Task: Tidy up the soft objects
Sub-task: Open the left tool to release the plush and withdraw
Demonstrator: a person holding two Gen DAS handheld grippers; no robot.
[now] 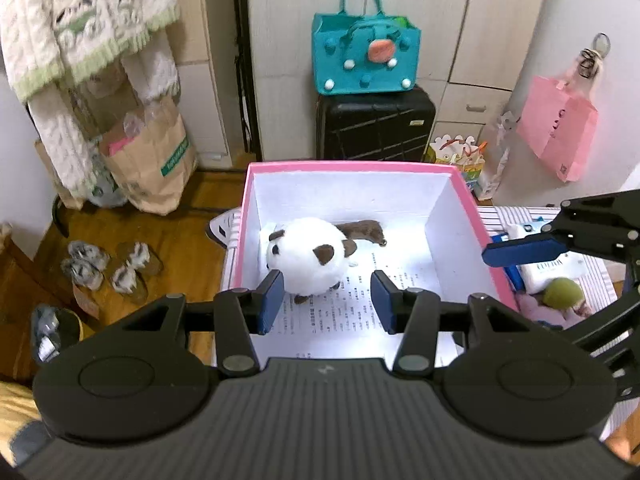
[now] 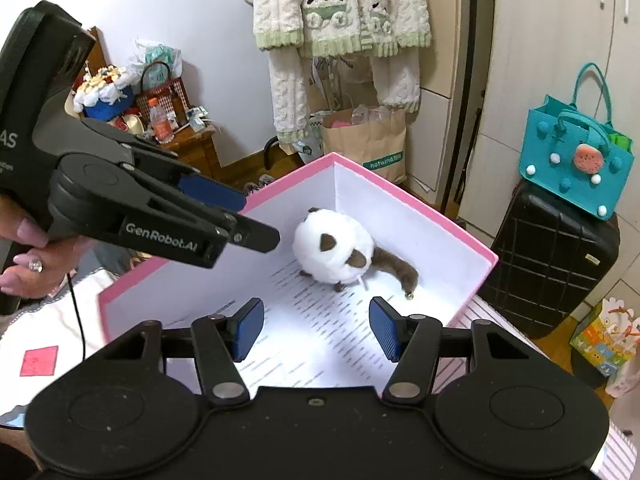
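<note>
- While both grippers hang above the pink box (image 1: 472, 216), the white plush toy (image 1: 306, 254) lies inside it on printed paper (image 1: 344, 312), toward the box's far-left corner in the left wrist view.
- A brown plush piece (image 1: 362, 230) lies at about 2 o'clock from the white toy, touching it.
- Left gripper (image 1: 326, 302): its jaws stand apart with nothing between them; the left pad sits at 7 o'clock of the toy, and I cannot tell whether it touches.
- Right gripper (image 2: 316, 330): jaws apart, empty, over the paper, the toy at 12 o'clock beyond them.
- In the right wrist view, the left gripper reaches in from 9 o'clock, a hand (image 2: 30, 256) on its handle.
- A green ball (image 1: 564, 292) lies outside the box at 3 o'clock, on the striped cloth (image 1: 600, 276).
- A teal bag (image 1: 366, 58) sits on a black suitcase (image 1: 374, 128) at 12 o'clock.
</note>
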